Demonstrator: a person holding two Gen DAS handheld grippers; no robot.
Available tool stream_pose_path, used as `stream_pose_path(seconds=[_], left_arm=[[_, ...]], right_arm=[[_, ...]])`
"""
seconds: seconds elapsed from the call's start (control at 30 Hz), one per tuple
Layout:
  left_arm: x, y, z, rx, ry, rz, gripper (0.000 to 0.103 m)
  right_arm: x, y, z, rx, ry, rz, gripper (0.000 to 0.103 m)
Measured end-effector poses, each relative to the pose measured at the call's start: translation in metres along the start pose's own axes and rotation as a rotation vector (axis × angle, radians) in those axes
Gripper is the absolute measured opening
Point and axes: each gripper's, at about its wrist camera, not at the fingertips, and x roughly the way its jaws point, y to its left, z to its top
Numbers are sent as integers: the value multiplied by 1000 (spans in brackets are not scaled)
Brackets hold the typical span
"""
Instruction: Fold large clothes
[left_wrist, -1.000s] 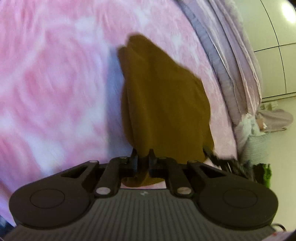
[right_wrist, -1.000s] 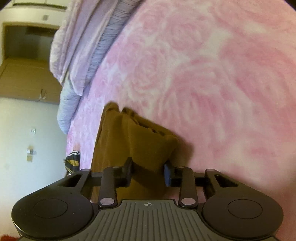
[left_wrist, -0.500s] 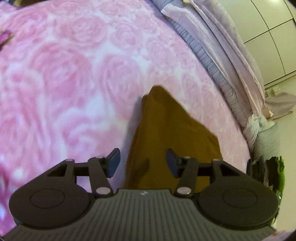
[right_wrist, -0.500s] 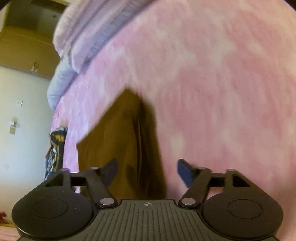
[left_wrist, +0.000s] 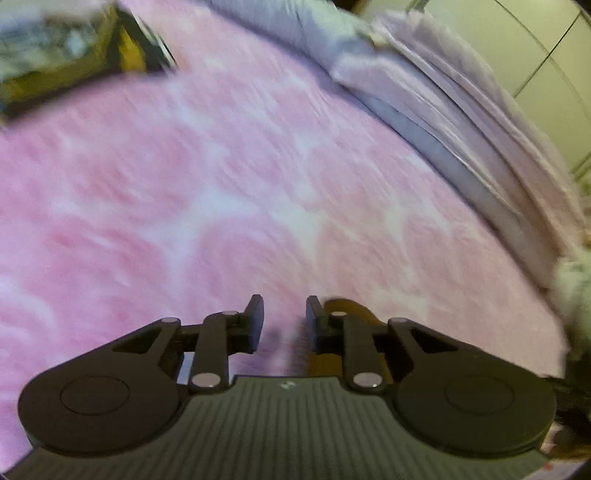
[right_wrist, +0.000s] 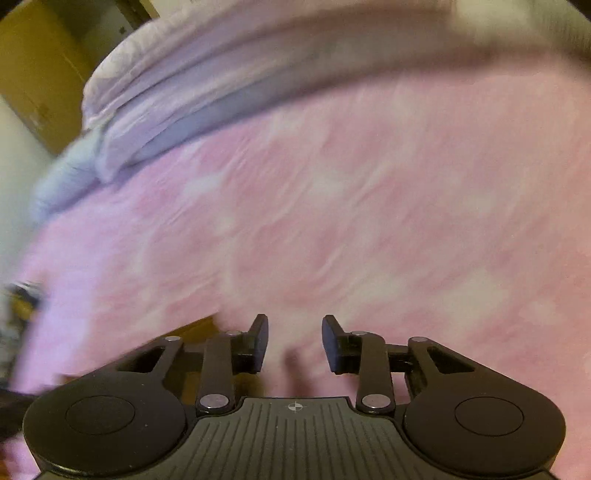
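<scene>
Now that both have let go, the left gripper (left_wrist: 283, 319) and right gripper (right_wrist: 294, 341) close empty over the pink rose-patterned blanket (left_wrist: 229, 206), the folded brown cloth garment (left_wrist: 347, 308) left behind near the blanket's edge, so this fold looks finished.

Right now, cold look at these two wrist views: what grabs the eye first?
The pink rose-patterned blanket fills nearly all of both views, blurred. A lilac quilt is bunched along its far edge. Only a sliver of the brown garment peeks behind the left gripper; both it and the right gripper are closing on nothing.
</scene>
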Motion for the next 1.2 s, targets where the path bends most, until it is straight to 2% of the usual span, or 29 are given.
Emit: stream_pose_path(seconds=[0.07, 0.17, 0.27, 0.33, 0.4, 0.5, 0.67, 0.73, 0.83, 0.9, 1.2], left_arm=[[-22, -15, -5, 78, 6, 9, 19], [-48, -57, -31, 276, 112, -34, 19], [-66, -91, -68, 408, 206, -87, 19], [-65, -102, -88, 428, 253, -99, 19], [-54, -106, -103, 425, 294, -59, 19], [-39, -110, -115, 464, 289, -15, 24], [-39, -119, -104, 424, 331, 56, 27], [-47, -122, -96, 394, 364, 101, 28], [-59, -130, -89, 391, 406, 175, 35], [-68, -134, -86, 384, 415, 189, 39], [-84, -134, -87, 373, 442, 206, 43]], right_arm=[[-22, 8, -2, -61, -6, 14, 30], [-57, 31, -21, -183, 55, 127, 30], [-82, 61, -57, -334, 109, 188, 30], [-89, 68, -79, -413, 136, 185, 30], [-82, 72, -100, -480, 172, 163, 30], [-59, 68, -119, -567, 191, 132, 30], [-52, 67, -100, -530, 284, 131, 34], [-64, 66, -90, -480, 317, 111, 40], [-77, 63, -72, -396, 349, 93, 51], [-90, 61, -64, -348, 366, 103, 61], [-106, 65, -65, -345, 410, 121, 63]])
